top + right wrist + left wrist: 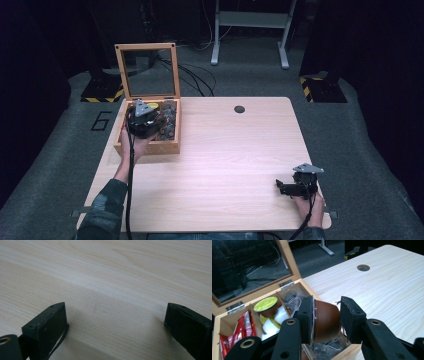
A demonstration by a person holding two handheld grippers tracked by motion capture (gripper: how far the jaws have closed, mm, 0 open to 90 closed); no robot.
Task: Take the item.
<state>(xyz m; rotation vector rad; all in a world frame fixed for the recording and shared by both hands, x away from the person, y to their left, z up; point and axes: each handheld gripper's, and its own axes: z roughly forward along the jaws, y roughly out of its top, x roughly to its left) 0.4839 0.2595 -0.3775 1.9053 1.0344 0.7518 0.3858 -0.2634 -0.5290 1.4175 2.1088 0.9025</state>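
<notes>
Capsule (325, 321), brown, sits pinched sideways between my left gripper (327, 320) pads, just above the wooden box (287, 267). I judge it light, thin-walled and crushable; hold across lid and base, gently. My right gripper (116, 322) rests spread on the table (125, 270).

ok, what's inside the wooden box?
The wooden box has compartments: red sachets, a green-lidded capsule on white ones, clear-wrapped bags. The left gripper grips a brown capsule above it, covering the near compartments.
</notes>
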